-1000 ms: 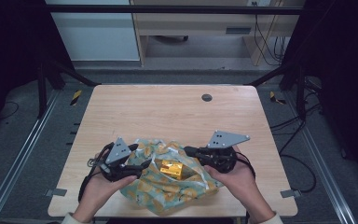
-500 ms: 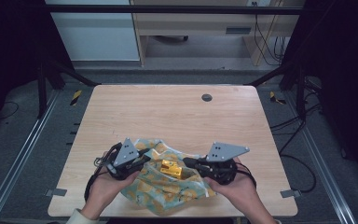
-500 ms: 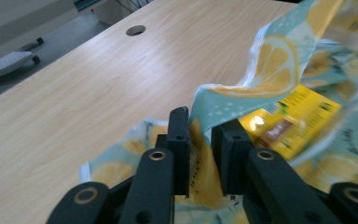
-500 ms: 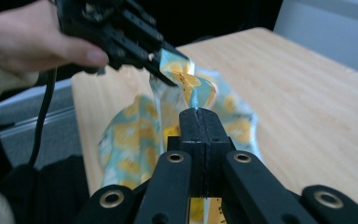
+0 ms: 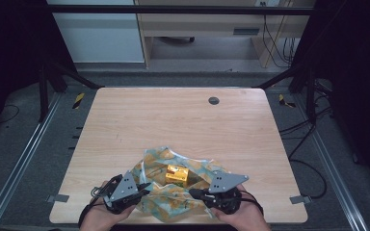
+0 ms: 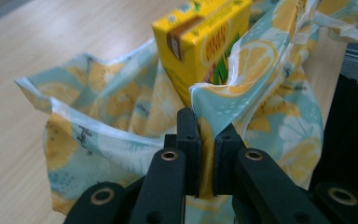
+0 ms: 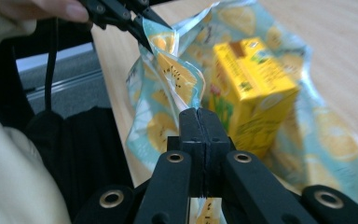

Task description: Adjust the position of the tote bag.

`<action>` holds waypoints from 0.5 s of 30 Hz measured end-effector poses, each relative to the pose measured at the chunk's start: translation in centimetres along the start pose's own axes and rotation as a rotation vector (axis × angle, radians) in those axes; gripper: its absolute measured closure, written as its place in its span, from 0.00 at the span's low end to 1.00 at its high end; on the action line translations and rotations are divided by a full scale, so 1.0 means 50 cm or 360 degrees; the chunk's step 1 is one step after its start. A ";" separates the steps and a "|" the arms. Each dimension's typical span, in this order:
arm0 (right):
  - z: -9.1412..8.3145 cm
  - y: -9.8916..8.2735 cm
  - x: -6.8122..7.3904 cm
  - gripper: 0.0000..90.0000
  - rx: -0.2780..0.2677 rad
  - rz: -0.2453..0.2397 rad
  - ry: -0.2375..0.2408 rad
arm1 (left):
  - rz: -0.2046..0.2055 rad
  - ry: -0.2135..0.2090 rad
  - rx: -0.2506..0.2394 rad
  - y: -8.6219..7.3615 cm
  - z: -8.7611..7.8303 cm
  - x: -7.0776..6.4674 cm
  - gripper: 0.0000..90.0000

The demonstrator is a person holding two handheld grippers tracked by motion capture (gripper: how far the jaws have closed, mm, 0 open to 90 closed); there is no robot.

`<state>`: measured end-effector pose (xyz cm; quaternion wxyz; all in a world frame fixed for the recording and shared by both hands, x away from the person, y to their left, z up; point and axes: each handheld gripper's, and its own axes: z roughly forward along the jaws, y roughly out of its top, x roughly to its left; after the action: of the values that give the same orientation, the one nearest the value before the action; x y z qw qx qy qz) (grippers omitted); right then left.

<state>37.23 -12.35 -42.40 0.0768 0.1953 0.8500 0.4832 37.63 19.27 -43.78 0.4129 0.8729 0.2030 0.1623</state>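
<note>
While the yellow carton sat on the lemon-print cloth, the left gripper, just closing, and right gripper each pinched a cloth edge.

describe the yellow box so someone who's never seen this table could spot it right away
On the wooden table, near the edge closest to the person, lies a crumpled lemon-print cloth. The yellow box stands in its middle, between the left gripper and the right gripper, each pinching the cloth. It is the one stiff, square-edged carton there.
</note>
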 end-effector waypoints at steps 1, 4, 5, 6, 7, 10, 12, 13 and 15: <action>0.010 -0.006 0.003 1.00 0.0014 -0.0003 0.0007 | 0.0003 -0.0014 0.0043 -0.012 0.004 -0.001 0.94; 0.023 -0.013 0.007 1.00 0.0039 -0.0014 0.0010 | 0.0007 -0.0027 0.0094 -0.028 0.007 -0.002 0.94; 0.028 -0.016 0.008 1.00 0.0048 -0.0022 0.0012 | 0.0009 -0.0027 0.0107 -0.032 0.007 -0.003 0.94; 0.033 -0.019 0.010 1.00 0.0062 -0.0023 0.0015 | -0.0001 -0.0035 0.0112 -0.035 0.006 -0.005 0.94; 0.038 -0.022 0.011 1.00 0.0074 -0.0025 0.0021 | 0.0007 -0.0036 0.0130 -0.038 0.007 -0.007 0.94; 0.054 -0.034 0.013 1.00 0.0119 -0.0014 0.0019 | 0.0041 -0.0052 0.0221 -0.050 0.017 -0.011 0.94; 0.066 -0.043 0.014 1.00 0.0164 -0.0007 0.0022 | 0.0070 -0.0088 0.0318 -0.058 0.027 -0.011 0.94; 0.066 -0.043 0.014 1.00 0.0164 -0.0007 0.0022 | 0.0070 -0.0088 0.0318 -0.058 0.027 -0.011 0.93; 0.079 -0.054 0.016 1.00 0.0223 0.0005 0.0024 | 0.0062 -0.0099 0.0370 -0.065 0.037 -0.012 0.92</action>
<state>37.04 -10.13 -46.72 0.0558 0.1979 0.8820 0.4240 37.21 19.64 -47.51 0.3117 0.9233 0.1906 0.1185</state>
